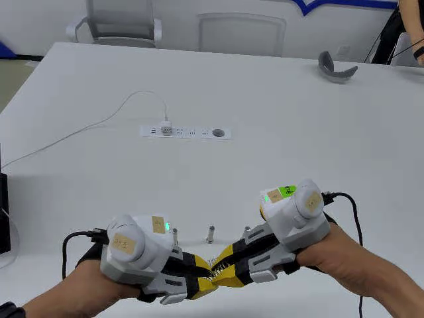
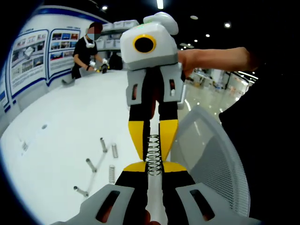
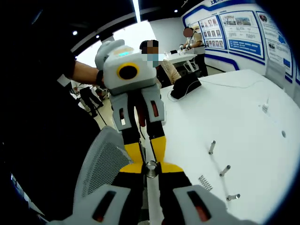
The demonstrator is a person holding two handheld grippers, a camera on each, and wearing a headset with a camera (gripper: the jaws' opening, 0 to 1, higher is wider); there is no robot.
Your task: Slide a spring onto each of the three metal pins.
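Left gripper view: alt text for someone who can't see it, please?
A small coiled metal spring is pinched between the yellow tips of two facing tools, left tool below, right tool above. Nearby, three metal pins and two loose springs sit on a white table.

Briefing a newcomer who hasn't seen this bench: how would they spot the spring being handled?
Above the white table, the left gripper and right gripper meet tip to tip. The spring bridges their yellow tips in mid-air, unlike the loose springs lying beside the pins.

white table [image 1: 298,132] bears pins [image 3: 225,170], loose springs [image 2: 111,173], power strip [image 1: 185,132].
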